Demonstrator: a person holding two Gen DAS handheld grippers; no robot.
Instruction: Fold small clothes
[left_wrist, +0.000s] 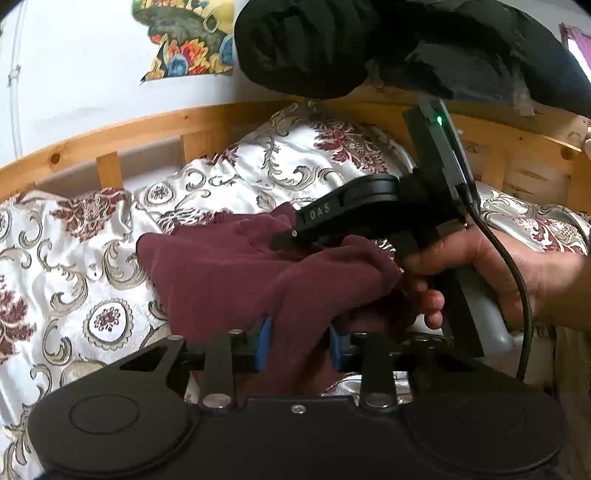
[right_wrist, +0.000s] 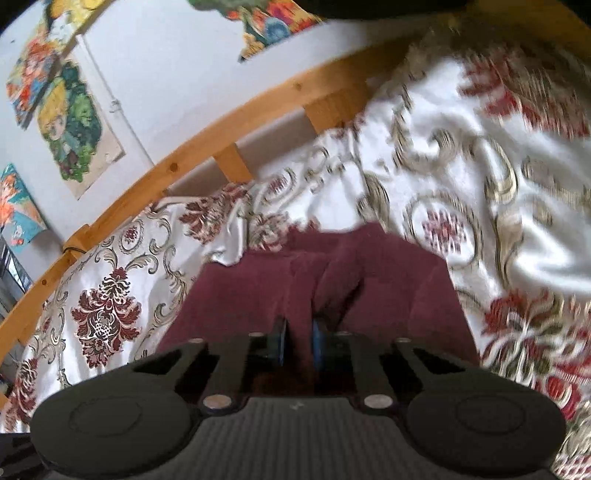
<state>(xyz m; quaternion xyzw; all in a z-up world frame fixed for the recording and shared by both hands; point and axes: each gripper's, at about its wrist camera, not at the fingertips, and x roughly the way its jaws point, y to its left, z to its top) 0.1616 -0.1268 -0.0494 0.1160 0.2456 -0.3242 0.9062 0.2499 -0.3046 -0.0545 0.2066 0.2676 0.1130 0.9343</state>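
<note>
A small maroon garment (left_wrist: 236, 273) is held up over the patterned bedspread (left_wrist: 74, 258). My left gripper (left_wrist: 299, 343) has its blue pads on either side of a thick fold of its near edge and is shut on it. My right gripper (left_wrist: 295, 240) comes in from the right in the left wrist view, held by a hand (left_wrist: 480, 273), and pinches the cloth's upper edge. In the right wrist view the right gripper (right_wrist: 299, 343) is shut on a thin fold of the maroon garment (right_wrist: 332, 280), which spreads ahead of it.
A wooden bed rail (left_wrist: 147, 129) runs behind the bedspread (right_wrist: 480, 184), along a white wall with colourful pictures (right_wrist: 70, 125). A dark cloth-like shape (left_wrist: 369, 44) hangs at the top of the left wrist view.
</note>
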